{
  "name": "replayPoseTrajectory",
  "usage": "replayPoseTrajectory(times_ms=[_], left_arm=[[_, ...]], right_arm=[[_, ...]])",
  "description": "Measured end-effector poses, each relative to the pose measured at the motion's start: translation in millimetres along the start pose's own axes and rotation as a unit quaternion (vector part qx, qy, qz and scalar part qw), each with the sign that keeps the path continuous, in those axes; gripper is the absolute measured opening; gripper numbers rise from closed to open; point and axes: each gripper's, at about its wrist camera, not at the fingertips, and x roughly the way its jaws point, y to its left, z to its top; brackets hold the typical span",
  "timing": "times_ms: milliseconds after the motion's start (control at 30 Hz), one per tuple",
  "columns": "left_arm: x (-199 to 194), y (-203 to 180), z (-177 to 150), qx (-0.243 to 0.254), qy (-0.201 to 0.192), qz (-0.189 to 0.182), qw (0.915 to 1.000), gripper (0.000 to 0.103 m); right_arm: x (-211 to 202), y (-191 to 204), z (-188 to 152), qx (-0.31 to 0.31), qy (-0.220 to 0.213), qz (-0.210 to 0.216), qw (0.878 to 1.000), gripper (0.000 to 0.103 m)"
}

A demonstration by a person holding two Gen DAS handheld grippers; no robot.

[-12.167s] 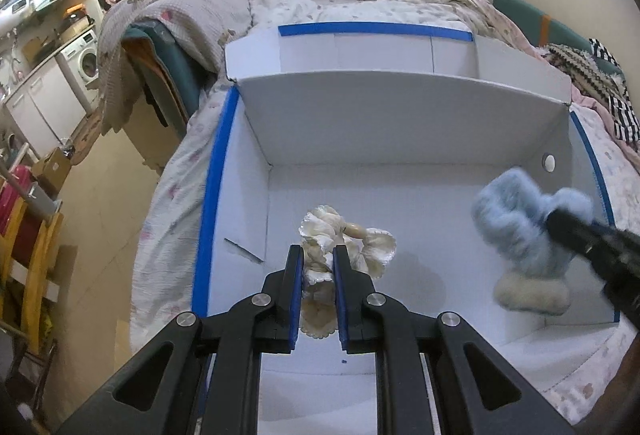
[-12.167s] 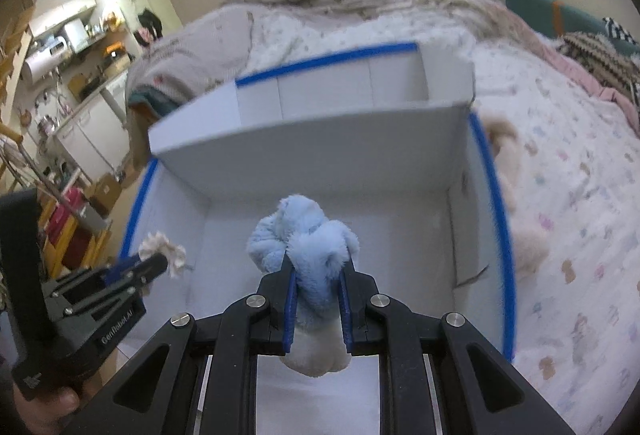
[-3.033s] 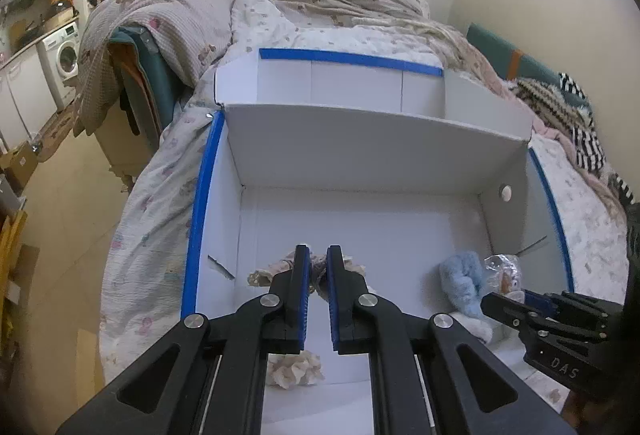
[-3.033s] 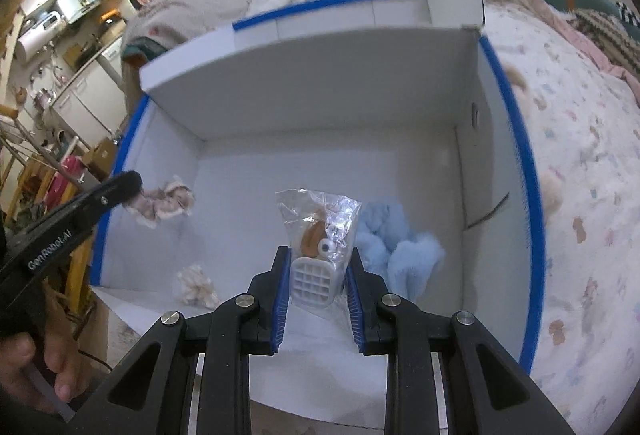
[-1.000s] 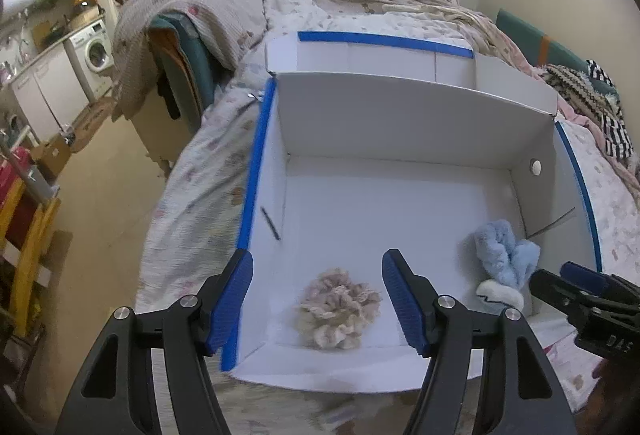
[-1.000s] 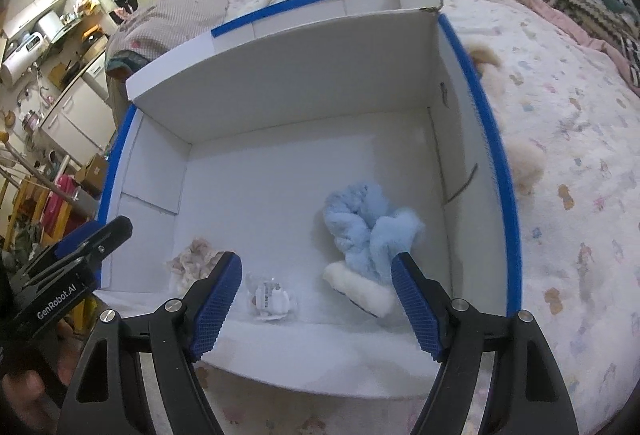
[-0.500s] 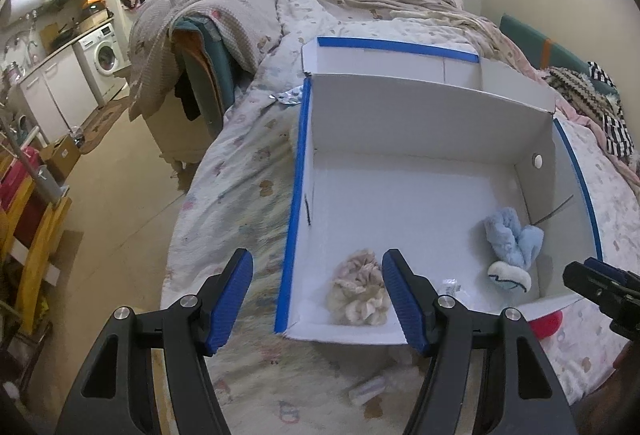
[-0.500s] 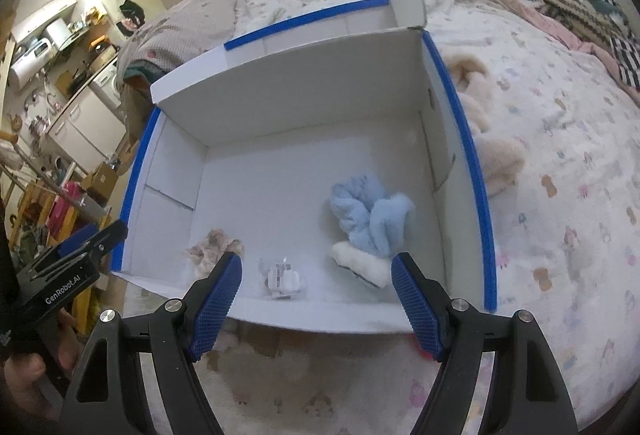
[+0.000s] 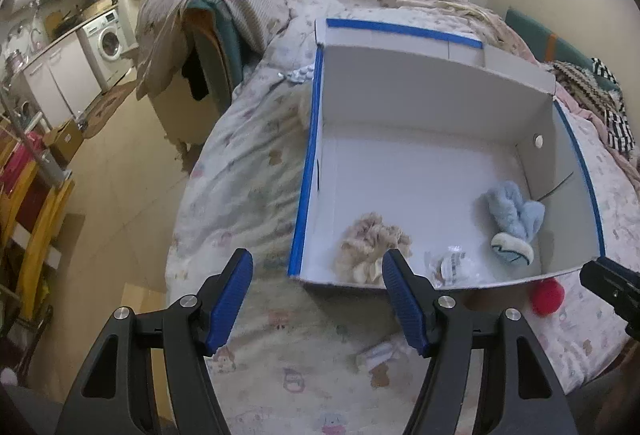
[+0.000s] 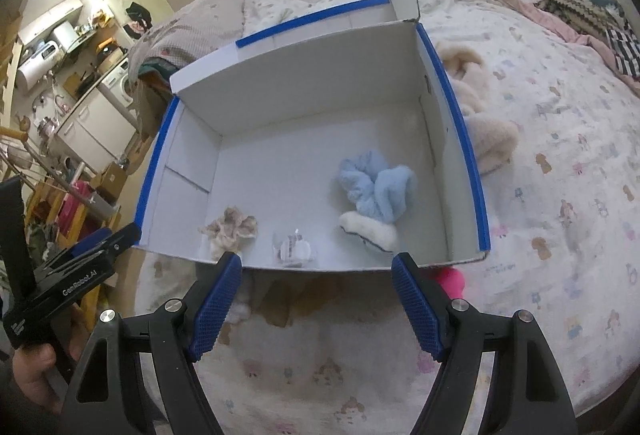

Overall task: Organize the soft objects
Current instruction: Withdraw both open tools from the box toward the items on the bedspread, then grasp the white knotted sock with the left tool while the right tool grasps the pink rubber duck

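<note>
Both the left gripper (image 9: 316, 295) and right gripper (image 10: 316, 299) hung wide open and empty at frame bottom, three soft items lying mid-frame in the box (image 10: 280, 83), so the red ball (image 9: 546, 293) tucked under its edge risked being missed.

A white cardboard box (image 10: 320, 107) with blue-taped rims sits open on the bed (image 10: 560, 155), its near wall low. Inside, near the front edge, three things lie apart: a beige frilly scrunchie (image 10: 231, 229) at the front left corner, a small clear-wrapped packet (image 10: 294, 247) in the middle, and a fluffy light-blue plush (image 10: 376, 187) toward the right wall, lying slumped with its cream sole-like end (image 10: 370, 231) facing the front. In the left wrist view they appear as scrunchie (image 9: 372, 251), packet (image 9: 452, 267) and plush (image 9: 514, 215).
</note>
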Motion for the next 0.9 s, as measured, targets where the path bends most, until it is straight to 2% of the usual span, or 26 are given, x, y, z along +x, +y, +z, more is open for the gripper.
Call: replayPoseTrajectory(times_ms=[100, 200, 267, 367, 467, 633, 800, 900], left_arm=[[2.2, -2.0, -7.0, 0.009, 0.006, 0.005, 0.9999, 0.064], [5.1, -2.5, -12.1, 0.011, 0.011, 0.004, 0.9999, 0.065], [7.6, -0.8, -14.3, 0.007, 0.017, 0.004, 0.9998, 0.070], [9.0, 3.7, -16.3, -0.005, 0.022, -0.001, 0.9997, 0.070], [12.8, 6.4, -20.3, -0.003, 0.033, 0.003, 0.9995, 0.070], [31.9, 14.7, -30.9, -0.012, 0.078, 0.008, 0.9968, 0.070], [48.0, 7.5, -37.8, -0.004, 0.108, -0.012, 0.9940, 0.070], [61.6, -7.4, -45.2, 0.012, 0.136, -0.037, 0.9900, 0.070]], right_arm=[[3.3, -2.4, -3.1, -0.015, 0.005, -0.043, 0.999, 0.082], [9.3, -10.5, -7.1, -0.008, 0.026, -0.047, 0.999, 0.082], [10.9, -14.3, -10.0, -0.010, 0.033, -0.056, 0.998, 0.082], [16.5, -22.0, -14.7, -0.002, 0.055, -0.068, 0.996, 0.082], [21.5, -33.0, -17.9, 0.022, 0.074, -0.069, 0.995, 0.082], [31.0, -52.9, -21.4, 0.067, 0.099, -0.072, 0.990, 0.082], [42.3, -64.0, -22.8, 0.106, 0.120, -0.060, 0.985, 0.082], [48.6, -67.1, -22.7, 0.117, 0.129, -0.060, 0.983, 0.082]])
